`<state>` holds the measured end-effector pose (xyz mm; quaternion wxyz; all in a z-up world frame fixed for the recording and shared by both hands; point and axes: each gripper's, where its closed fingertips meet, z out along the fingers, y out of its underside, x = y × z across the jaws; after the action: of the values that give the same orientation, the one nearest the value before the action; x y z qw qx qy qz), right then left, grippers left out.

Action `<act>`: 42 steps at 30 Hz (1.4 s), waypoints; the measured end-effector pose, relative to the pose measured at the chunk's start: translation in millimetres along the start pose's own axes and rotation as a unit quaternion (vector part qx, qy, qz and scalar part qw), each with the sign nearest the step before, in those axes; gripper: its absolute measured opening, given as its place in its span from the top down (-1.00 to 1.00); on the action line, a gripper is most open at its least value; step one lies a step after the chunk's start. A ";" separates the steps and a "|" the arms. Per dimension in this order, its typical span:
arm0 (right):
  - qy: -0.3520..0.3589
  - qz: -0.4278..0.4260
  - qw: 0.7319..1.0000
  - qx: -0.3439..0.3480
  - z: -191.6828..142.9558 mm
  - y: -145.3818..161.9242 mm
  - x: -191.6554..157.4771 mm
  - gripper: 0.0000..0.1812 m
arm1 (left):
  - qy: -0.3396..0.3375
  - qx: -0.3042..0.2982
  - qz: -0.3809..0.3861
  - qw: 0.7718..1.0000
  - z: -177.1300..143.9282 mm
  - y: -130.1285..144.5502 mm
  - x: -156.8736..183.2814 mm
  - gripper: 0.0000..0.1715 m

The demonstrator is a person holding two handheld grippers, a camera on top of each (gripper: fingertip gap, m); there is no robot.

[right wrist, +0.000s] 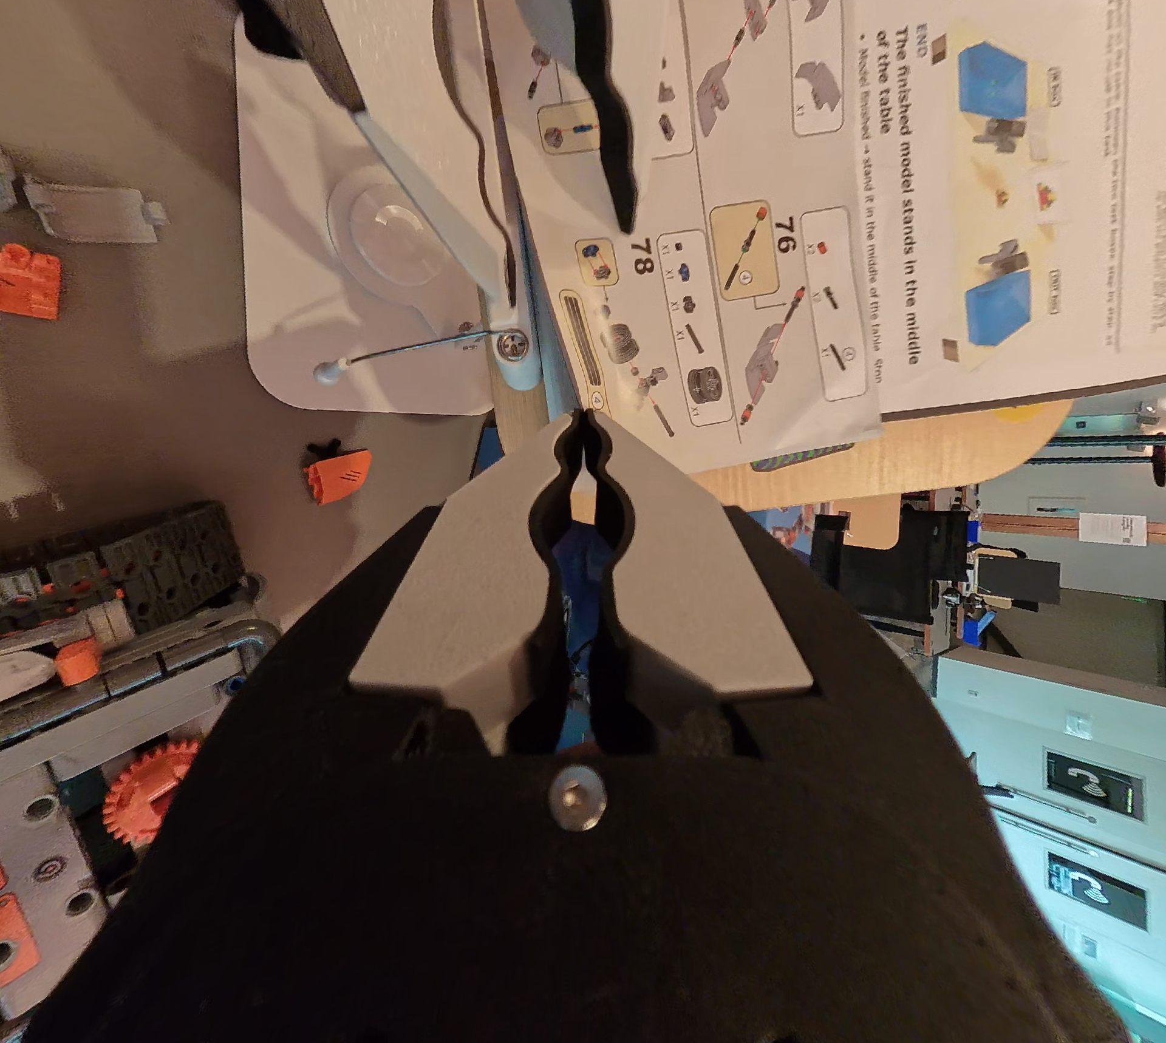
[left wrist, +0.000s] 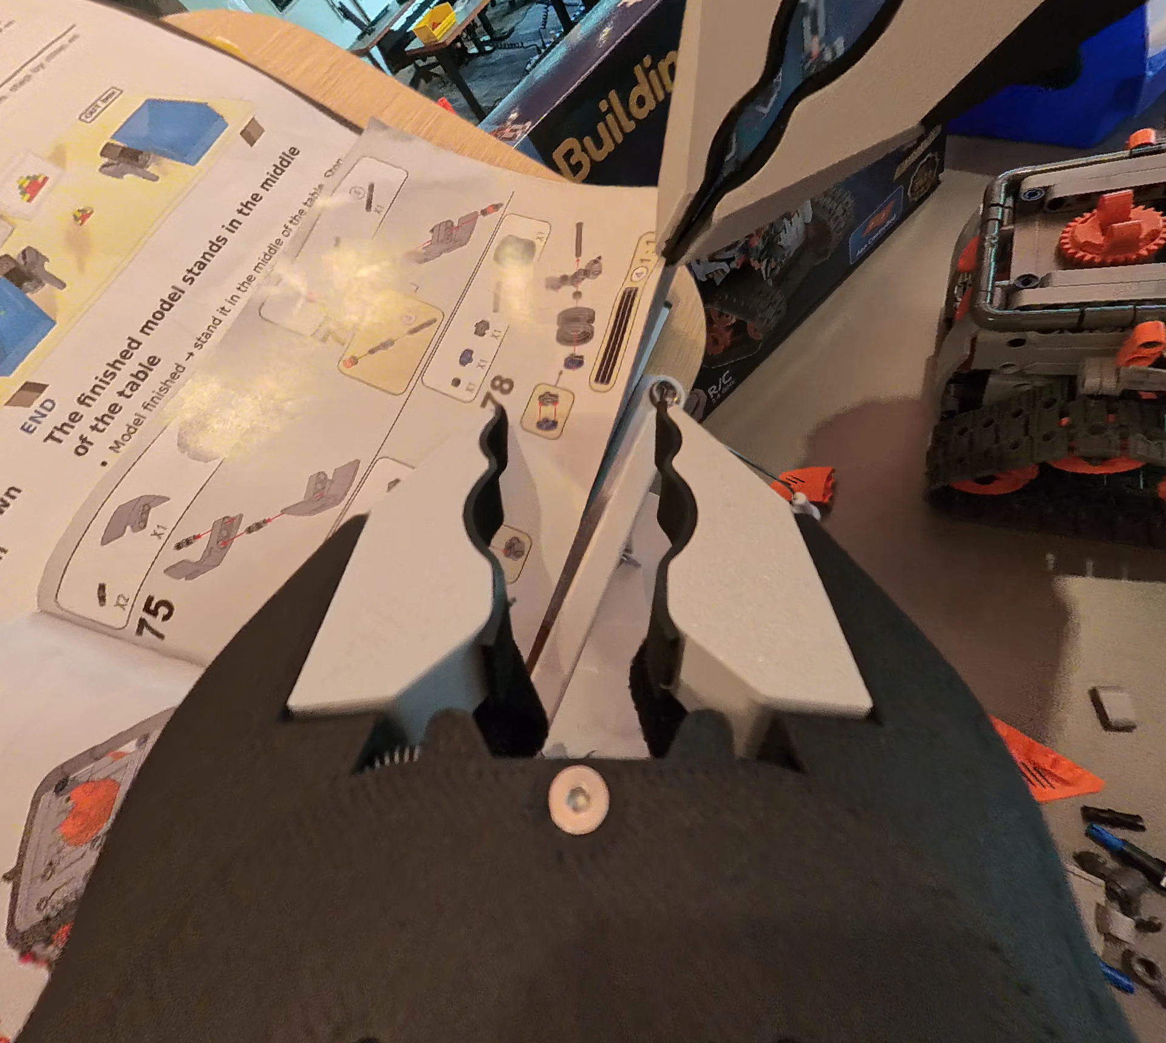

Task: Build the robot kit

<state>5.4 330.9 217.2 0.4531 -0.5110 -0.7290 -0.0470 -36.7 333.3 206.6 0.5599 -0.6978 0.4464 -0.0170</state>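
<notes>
— Left wrist view: how do the fingers stand?

— The left gripper (left wrist: 579,410) is partly spread. Its grey, matte fingers with wavy black pads sit either side of a flat white arm (left wrist: 612,571) that runs up the gap to a screw at the fingertips. Page shows between the arm and the left pad, so nothing is clamped.

— What lies past the tips?

— An instruction booklet (left wrist: 284,382), glossy paper with printed diagrams, is open ahead and to the left of the fingers, resting on a pale wooden board (right wrist: 820,470). To the right of the fingers a tracked model (left wrist: 1041,350) of grey studded bricks carries a toothed orange gear (left wrist: 1110,237). An orange wedge brick (right wrist: 337,473) lies on the smooth grey table (left wrist: 883,603) just beyond the right finger.

— And the other one?

— The right gripper (right wrist: 583,420) has its tips pressed together at the booklet's lower edge. Whether paper is caught between them, I cannot tell. Ahead and left of its tips is a rounded white plastic base (right wrist: 303,129) with a clear domed disc (right wrist: 391,230) and a thin wire ending in a small ball (right wrist: 404,350).
</notes>
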 end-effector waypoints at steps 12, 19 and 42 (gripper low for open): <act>0.003 -0.025 1.000 0.004 -21.7 -32.1 3.8 1.00 | 0.037 0.040 -0.011 0.998 -11.0 -12.3 5.9 0.86; -0.003 -0.030 1.000 0.002 -20.6 -35.2 1.4 1.00 | 0.064 0.058 -0.028 0.996 -18.0 -14.6 4.1 0.87; 0.025 0.151 0.978 0.142 -29.4 -110.3 27.6 0.65 | -0.008 0.223 -0.174 0.959 -124.7 -17.3 -49.1 1.00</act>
<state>-65.3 282.5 297.5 0.5411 -0.5439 -0.6313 0.1134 -121.1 268.9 290.2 0.6935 -0.6218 0.2986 -0.2079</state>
